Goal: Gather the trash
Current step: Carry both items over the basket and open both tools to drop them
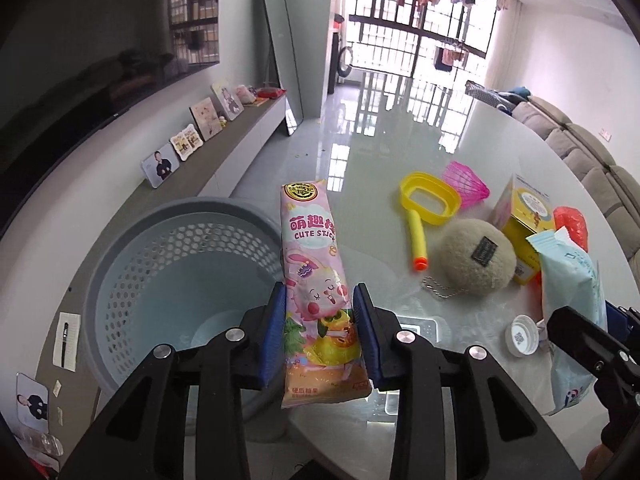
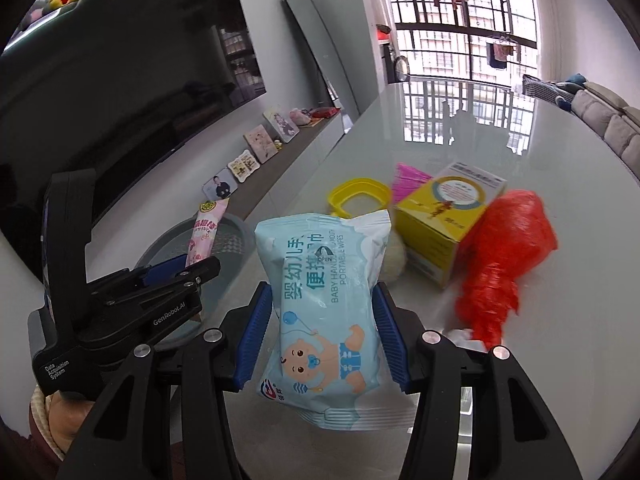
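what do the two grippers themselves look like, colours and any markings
Both are matte black plastic with silver round screws and blue ribbed finger pads. In the right wrist view, the left gripper carries white print: GenRobot.AI and Data Acquisition System. The right gripper looks the same.

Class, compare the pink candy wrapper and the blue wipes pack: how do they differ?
The pink candy wrapper is long and narrow; the blue wipes pack is wide and puffy. The wrapper shows a rabbit, the pack a baby. The left hand-held gripper clamps the wrapper, the right hand-held gripper the pack. Both are held upright.
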The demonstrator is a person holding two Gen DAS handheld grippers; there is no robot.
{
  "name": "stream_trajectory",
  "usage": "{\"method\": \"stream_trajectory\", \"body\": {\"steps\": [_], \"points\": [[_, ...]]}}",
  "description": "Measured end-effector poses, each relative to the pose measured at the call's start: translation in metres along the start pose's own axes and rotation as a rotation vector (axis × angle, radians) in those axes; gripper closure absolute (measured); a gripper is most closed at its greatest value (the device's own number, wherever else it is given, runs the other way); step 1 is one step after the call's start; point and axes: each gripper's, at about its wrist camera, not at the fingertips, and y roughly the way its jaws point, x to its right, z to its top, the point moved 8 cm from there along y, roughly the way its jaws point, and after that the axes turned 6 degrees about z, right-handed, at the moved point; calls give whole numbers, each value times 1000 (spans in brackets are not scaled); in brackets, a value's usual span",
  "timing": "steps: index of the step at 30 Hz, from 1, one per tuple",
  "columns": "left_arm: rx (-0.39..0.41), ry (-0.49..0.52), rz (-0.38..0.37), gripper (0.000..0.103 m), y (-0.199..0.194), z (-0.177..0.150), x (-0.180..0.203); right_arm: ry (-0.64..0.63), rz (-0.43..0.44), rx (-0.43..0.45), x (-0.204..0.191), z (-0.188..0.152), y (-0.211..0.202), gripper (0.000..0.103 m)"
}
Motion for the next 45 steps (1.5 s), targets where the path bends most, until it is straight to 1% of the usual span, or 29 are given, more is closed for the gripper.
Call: {"method": "stream_trajectory", "body": {"steps": [3,9,12,15,20,27,28,29,30,31,32,33,41,45], "points": [[0,-19,57,68,3,-1,-34,-47,57,-25,-31,5,25,53],[-36,-62,155,68,15,-14,-98,-127,152,-86,-89,15,76,53],[-57,-80,182,68,22,-20,-122,-147,174,-123,-107,19,101,53],[-74,-103,193,67,29,-24,-139,-160,186,-161,-120,19,123,53],[-95,-117,194,65,40,-29,-151,-177,185,-201,-131,18,150,52],[-118,-133,195,64,50,-35,-160,-182,181,-217,-134,16,169,52],[-120,-136,198,63,49,-38,-161,-185,180,-222,-134,16,174,52],[-121,-139,200,58,49,-39,-161,-187,183,-227,-133,12,171,51],[-121,-143,206,54,49,-39,-163,-191,184,-229,-133,11,173,47],[-119,-146,213,46,48,-39,-165,-194,182,-227,-133,11,173,38],[-115,-148,217,42,48,-38,-166,-195,181,-219,-133,12,175,35],[-113,-150,222,40,47,-38,-167,-194,181,-211,-133,13,176,33],[-116,-165,247,33,44,-40,-173,-181,177,-205,-129,9,172,33],[-118,-165,257,32,43,-41,-171,-178,177,-195,-128,9,167,33]]}}
